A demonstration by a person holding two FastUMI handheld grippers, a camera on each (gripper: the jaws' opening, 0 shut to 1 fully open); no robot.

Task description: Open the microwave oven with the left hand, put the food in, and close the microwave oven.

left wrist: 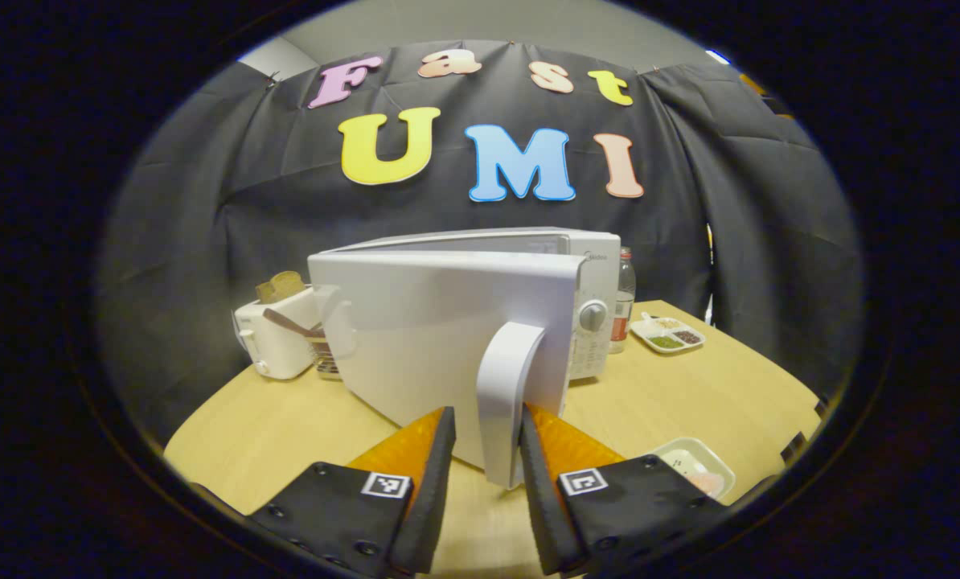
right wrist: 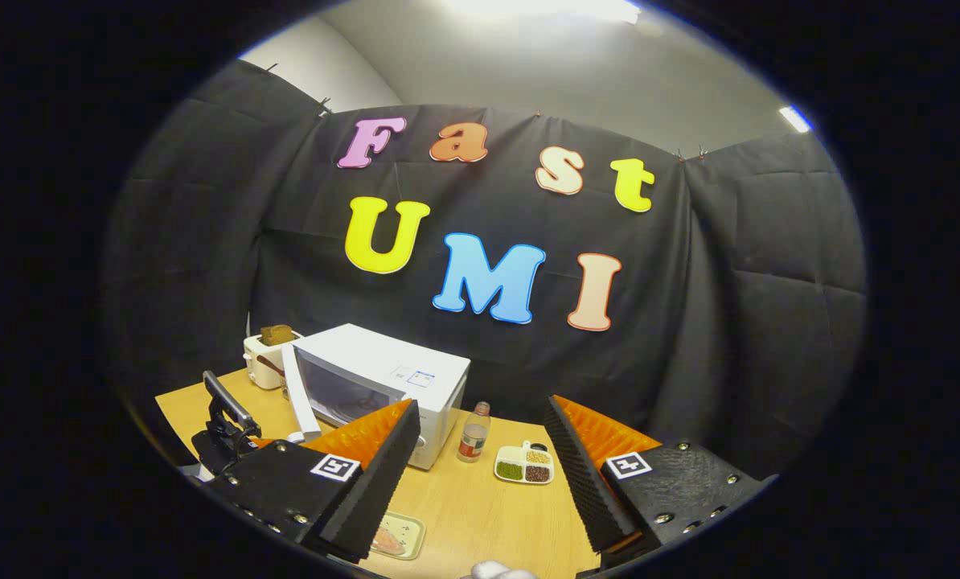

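While straddling the door handle [left wrist: 506, 386] of the half-open microwave [left wrist: 480, 322] on the table [left wrist: 665, 394], left gripper [left wrist: 486, 438] apart around it, right gripper [right wrist: 480, 450] spread wide, food plate [right wrist: 395, 537] below.

My left gripper [left wrist: 486, 438] sits astride the door handle [left wrist: 506, 394], a smooth, satin plastic. The microwave oven [left wrist: 464, 322] has a smooth, painted-looking casing with a faint sheen; its door window [right wrist: 339, 394] looks glossy and dark. The table [left wrist: 673, 394] shows a pale wood-grain surface, smooth and matt. The toaster [left wrist: 275, 342] is glossy plastic. The bottle [right wrist: 473, 434] looks like clear plastic. My right gripper [right wrist: 480, 462] has ribbed fingers [right wrist: 576, 470] of rough foam-like texture. The booth wall [right wrist: 729, 322] is matt, creased cloth.
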